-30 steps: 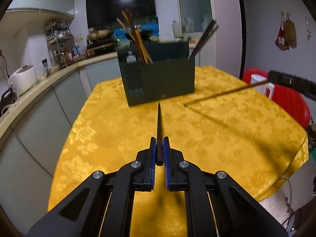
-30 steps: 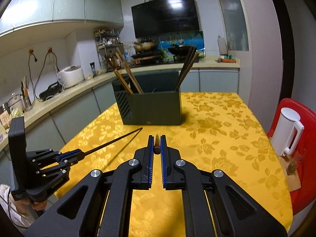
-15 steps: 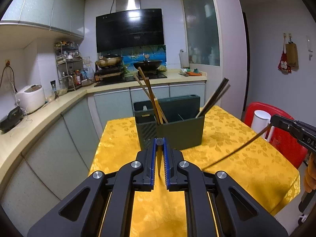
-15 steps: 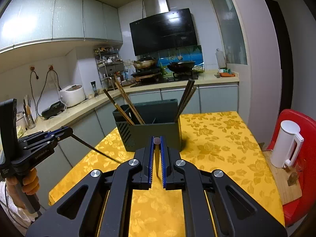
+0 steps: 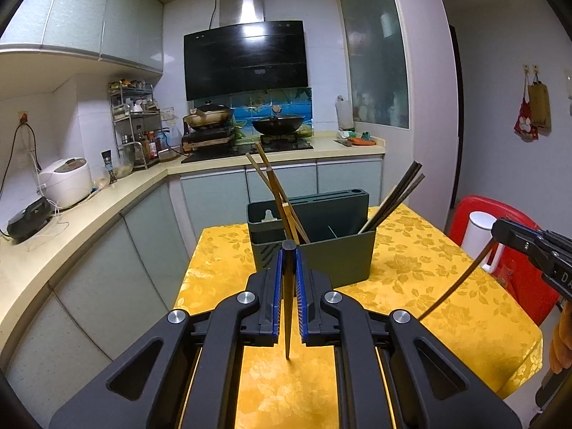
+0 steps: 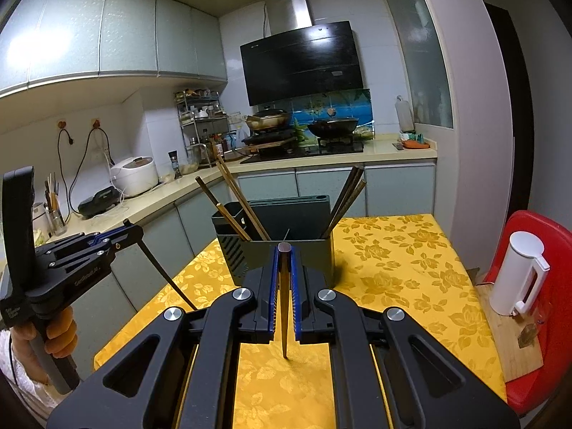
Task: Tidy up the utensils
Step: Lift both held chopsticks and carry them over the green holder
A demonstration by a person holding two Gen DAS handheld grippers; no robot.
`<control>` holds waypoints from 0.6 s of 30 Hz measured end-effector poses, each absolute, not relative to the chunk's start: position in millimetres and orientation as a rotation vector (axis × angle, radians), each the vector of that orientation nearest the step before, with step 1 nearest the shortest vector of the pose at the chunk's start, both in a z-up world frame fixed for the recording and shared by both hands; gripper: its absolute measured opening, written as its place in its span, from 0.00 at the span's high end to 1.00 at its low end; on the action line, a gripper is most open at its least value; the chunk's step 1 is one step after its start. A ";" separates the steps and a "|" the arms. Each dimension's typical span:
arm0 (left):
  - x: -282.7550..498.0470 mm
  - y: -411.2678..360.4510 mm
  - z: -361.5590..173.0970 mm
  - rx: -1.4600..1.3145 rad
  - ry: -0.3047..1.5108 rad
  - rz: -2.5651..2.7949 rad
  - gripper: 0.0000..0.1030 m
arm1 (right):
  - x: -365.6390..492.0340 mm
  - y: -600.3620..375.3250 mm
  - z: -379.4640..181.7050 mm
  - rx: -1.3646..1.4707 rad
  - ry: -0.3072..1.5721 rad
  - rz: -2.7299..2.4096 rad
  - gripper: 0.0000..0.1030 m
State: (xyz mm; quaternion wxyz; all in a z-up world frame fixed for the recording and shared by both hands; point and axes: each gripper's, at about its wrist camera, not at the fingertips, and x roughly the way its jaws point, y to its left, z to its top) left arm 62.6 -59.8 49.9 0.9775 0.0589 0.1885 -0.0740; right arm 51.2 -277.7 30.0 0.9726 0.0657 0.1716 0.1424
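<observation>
A dark green utensil holder [image 5: 321,246] stands on the yellow tablecloth [image 5: 422,279]; it also shows in the right wrist view [image 6: 286,246]. Brown chopsticks [image 5: 275,193] lean in its left compartment and dark chopsticks [image 5: 397,196] in its right. My left gripper [image 5: 288,250] is shut on a dark chopstick [image 5: 287,314] that hangs tip-down above the table. My right gripper [image 6: 284,252] is shut on a brown chopstick [image 6: 284,311], also tip-down. Each gripper shows in the other's view, the right [image 5: 529,246] and the left [image 6: 89,246], short of the holder.
A kitchen counter [image 5: 71,211] with a rice cooker [image 5: 66,180] runs along the left. A stove with pans [image 5: 246,125] is behind the table. A red chair with a white kettle [image 6: 518,271] stands at the table's right edge.
Both grippers rose and tilted up from near the table. The held chopsticks swung from pointing forward to hanging tip-down. The holder now looks farther and lower.
</observation>
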 end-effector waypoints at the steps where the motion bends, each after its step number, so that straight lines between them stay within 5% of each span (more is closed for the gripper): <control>1: 62.7 -59.7 50.4 0.118 0.378 -0.146 0.93 | 51.7 -277.1 30.9 0.130 0.347 0.288 0.93; 18: 66.5 -54.5 53.3 0.111 0.380 -0.104 0.93 | 55.3 -269.6 39.1 0.105 0.357 0.299 0.93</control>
